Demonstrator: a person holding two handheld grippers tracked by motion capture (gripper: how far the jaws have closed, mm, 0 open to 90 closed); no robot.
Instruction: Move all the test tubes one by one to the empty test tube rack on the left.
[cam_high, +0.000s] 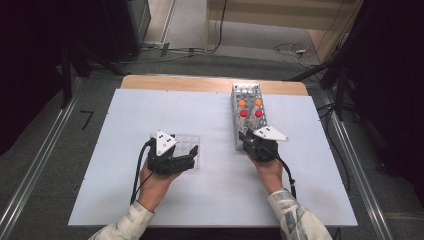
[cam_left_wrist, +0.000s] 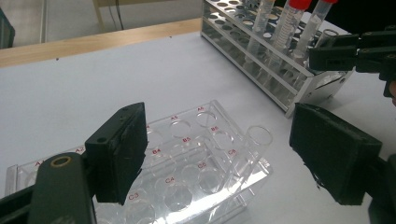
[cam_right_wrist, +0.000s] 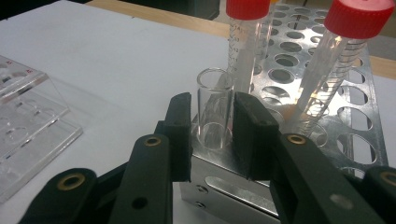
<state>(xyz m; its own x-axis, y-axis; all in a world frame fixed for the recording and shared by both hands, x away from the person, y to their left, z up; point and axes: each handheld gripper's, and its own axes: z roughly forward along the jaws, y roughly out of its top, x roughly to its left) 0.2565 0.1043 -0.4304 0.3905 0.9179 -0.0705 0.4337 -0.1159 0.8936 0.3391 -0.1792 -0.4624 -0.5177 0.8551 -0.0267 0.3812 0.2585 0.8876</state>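
the right gripper (cam_right_wrist: 212, 135) sits at the near end of the perforated metal test tube rack (cam_right_wrist: 336, 121), its two black jaws closed around an uncapped clear glass tube (cam_right_wrist: 214, 105) that stands upright in the rack's front corner hole. just behind that tube are two red-capped clear plastic tubes (cam_right_wrist: 243, 42), one upright, one leaning to the side. from the high view the rack runs away from the person on the right half of the white table (cam_high: 125, 200), with orange and red caps in rows along it.

the left gripper (cam_left_wrist: 215, 154) hovers over the clear acrylic tube rack with red lettered holes (cam_left_wrist: 187, 168), jaws spread wide and gripping nothing. a second empty clear glass tube (cam_left_wrist: 250, 151) stands tilted in a hole at that rack's edge, between the open jaws but not touched by either. the two racks are well apart
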